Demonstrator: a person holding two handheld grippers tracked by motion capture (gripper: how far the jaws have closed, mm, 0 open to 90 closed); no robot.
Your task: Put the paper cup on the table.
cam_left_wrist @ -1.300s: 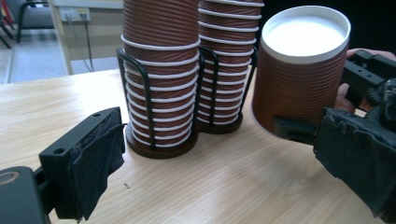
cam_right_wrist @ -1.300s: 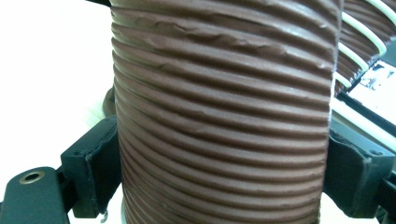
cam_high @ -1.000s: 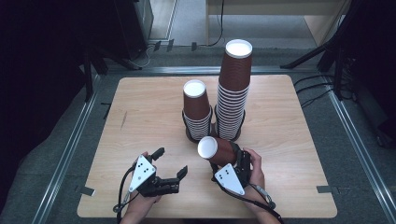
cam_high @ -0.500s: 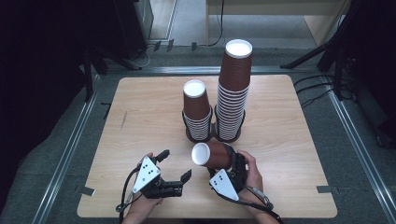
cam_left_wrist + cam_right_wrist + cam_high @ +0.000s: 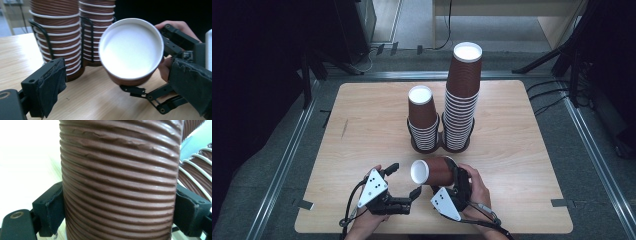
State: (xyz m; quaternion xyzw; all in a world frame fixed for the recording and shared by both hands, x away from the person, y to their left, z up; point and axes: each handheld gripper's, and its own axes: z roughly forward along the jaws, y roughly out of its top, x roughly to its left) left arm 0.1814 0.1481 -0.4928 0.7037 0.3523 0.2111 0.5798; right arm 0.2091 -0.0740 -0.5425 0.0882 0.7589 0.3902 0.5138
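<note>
- Right gripper point(image 5: 455, 176): clamped on a brown cup point(image 5: 435, 171), tipped sideways, mouth toward left gripper point(image 5: 404, 180).
- Left gripper: jaws apart, empty.
- Behind: two cup stacks point(image 5: 460, 95) in a rack.

1. Left gripper point(image 5: 403, 181): held low near the table's near edge, jaws spread wide, nothing between the pads; grey plate facing up.
2. Left hand point(image 5: 364, 224): entering from the bottom edge, wrapped around the gripper body from behind.
3. Right gripper point(image 5: 117, 205): jaws clamped against both sides of the cup point(image 5: 435, 171); pads point(image 5: 53, 208) pressed flat on the ribbed wall.
4. Right hand point(image 5: 474, 189): closed over the gripper body, fingers curled on top, forearm angled in from bottom right.
</note>
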